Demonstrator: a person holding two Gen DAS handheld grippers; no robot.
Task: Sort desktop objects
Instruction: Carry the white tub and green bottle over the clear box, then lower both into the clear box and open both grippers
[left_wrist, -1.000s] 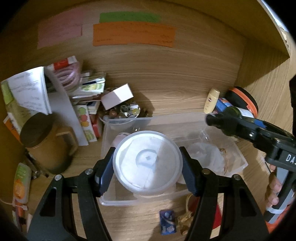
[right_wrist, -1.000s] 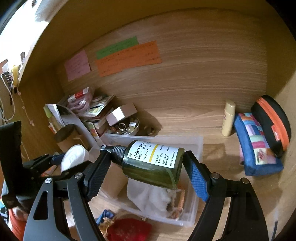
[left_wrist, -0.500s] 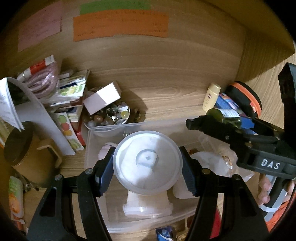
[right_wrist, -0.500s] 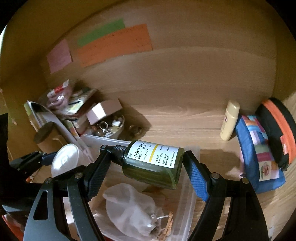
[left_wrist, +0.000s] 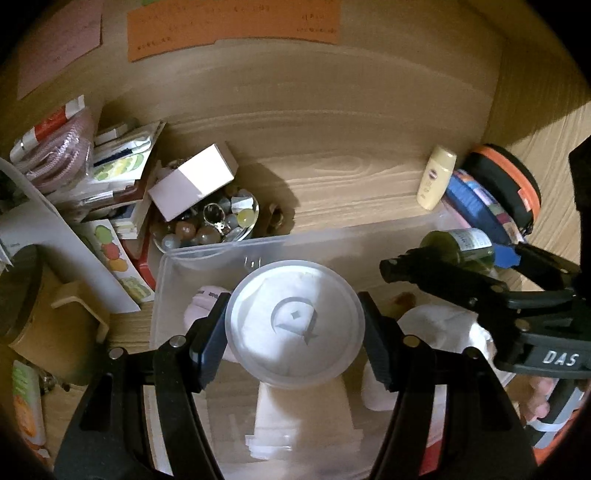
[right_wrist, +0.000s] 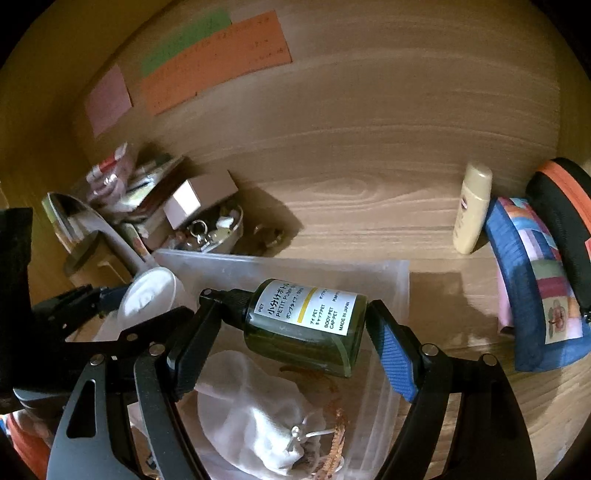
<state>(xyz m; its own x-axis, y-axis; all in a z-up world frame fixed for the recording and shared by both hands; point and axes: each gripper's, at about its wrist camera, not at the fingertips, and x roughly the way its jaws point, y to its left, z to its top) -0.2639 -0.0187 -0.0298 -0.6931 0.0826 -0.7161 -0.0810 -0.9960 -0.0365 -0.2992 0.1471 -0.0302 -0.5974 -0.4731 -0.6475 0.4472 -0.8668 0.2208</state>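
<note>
— So, how many things are being carried?
— 2. The left gripper (left_wrist: 293, 341) is clamped on 1 round white-lidded container (left_wrist: 294, 325), the right gripper (right_wrist: 291, 328) on 1 green pump bottle (right_wrist: 306, 325) lying sideways.
— Where?
— Both over the 1 clear plastic bin (left_wrist: 332, 240). Inside I count 1 white drawstring pouch (right_wrist: 251, 421). On the wall, 3 paper notes; 1 cream tube (right_wrist: 472, 208) stands beside 2 pouches.

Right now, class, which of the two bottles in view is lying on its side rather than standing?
The green bottle, held sideways in the right tongs over the clear bin. The cream bottle stands upright by the back wall.
</note>
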